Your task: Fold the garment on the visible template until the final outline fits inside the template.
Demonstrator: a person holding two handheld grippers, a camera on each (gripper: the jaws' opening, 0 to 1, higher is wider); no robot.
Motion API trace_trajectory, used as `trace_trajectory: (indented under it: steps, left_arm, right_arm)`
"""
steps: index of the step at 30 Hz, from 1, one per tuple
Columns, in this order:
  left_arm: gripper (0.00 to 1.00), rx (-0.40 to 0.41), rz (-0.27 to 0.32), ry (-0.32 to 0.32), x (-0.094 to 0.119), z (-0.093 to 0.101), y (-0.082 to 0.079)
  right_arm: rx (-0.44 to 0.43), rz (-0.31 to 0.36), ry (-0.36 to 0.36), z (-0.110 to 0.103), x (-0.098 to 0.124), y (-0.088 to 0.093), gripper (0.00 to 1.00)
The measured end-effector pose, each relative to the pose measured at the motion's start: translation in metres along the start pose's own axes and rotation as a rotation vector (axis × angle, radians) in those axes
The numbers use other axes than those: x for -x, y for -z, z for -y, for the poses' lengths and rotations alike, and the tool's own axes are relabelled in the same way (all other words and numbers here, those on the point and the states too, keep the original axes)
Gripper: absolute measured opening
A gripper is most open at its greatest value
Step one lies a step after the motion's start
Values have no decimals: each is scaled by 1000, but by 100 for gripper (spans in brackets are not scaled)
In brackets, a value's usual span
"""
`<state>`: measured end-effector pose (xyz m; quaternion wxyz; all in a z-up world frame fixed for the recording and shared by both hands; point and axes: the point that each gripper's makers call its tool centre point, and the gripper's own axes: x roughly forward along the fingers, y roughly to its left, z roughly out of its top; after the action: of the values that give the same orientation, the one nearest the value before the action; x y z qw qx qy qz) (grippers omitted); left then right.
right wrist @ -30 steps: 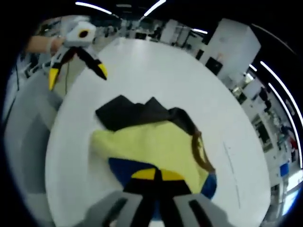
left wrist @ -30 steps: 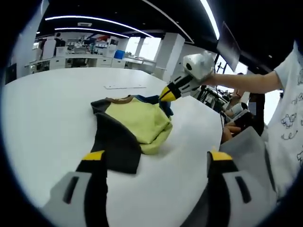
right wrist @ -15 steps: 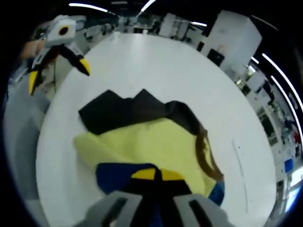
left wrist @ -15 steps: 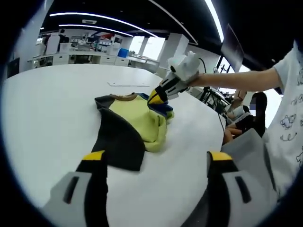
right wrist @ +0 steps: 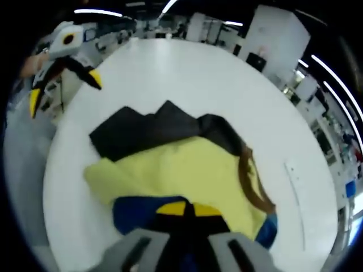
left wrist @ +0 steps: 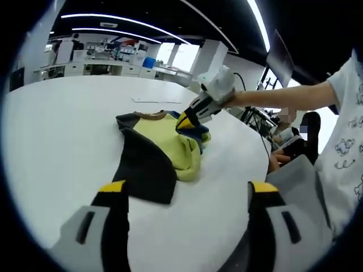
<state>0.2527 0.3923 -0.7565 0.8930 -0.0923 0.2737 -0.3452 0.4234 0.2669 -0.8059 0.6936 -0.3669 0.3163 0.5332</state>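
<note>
Right gripper view looks down on the garment (right wrist: pixel 176 170), a partly folded top lying on the round white table (right wrist: pixel 187 73): a yellow-green body panel in the middle, black sleeves bunched at its far edge, a brown collar to the right and a blue part nearest the camera. The right gripper (right wrist: pixel 184 209) has its yellow-tipped jaws pressed together on that blue part, pinching the cloth. Beyond the garment, up and to the left, the left gripper (right wrist: pixel 61 84) hangs off the table edge, well apart from the cloth, jaws spread wide with nothing between them. A thin white strip (right wrist: pixel 294 174) lies flat on the table past the collar. In the left gripper view the garment (left wrist: pixel 161 150) sits near the table's middle, a black sleeve trailing toward the camera, with the right gripper (left wrist: pixel 186 120) clamped at its far blue corner and a person's arm (left wrist: pixel 283 96) reaching in from the right behind it.
</note>
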Motion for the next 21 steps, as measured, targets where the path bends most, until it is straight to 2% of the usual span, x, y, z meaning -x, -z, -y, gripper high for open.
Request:
trace_trajectory:
  steps: [6, 12, 17, 21]
  left_arm:
    - [84, -7, -6, 13, -2, 3, 0]
    - [84, -11, -6, 21, -2, 4, -1]
    - [84, -16, -5, 30, -5, 7, -2]
    - [84, -19, -6, 37, -6, 8, -2]
  right_arm:
    - [-26, 37, 19, 0, 12, 1, 6]
    - [-73, 87, 47, 1, 32, 2, 21]
    - [-111, 132, 72, -2, 44, 6, 38]
    - [-136, 145, 79, -8, 55, 16, 44]
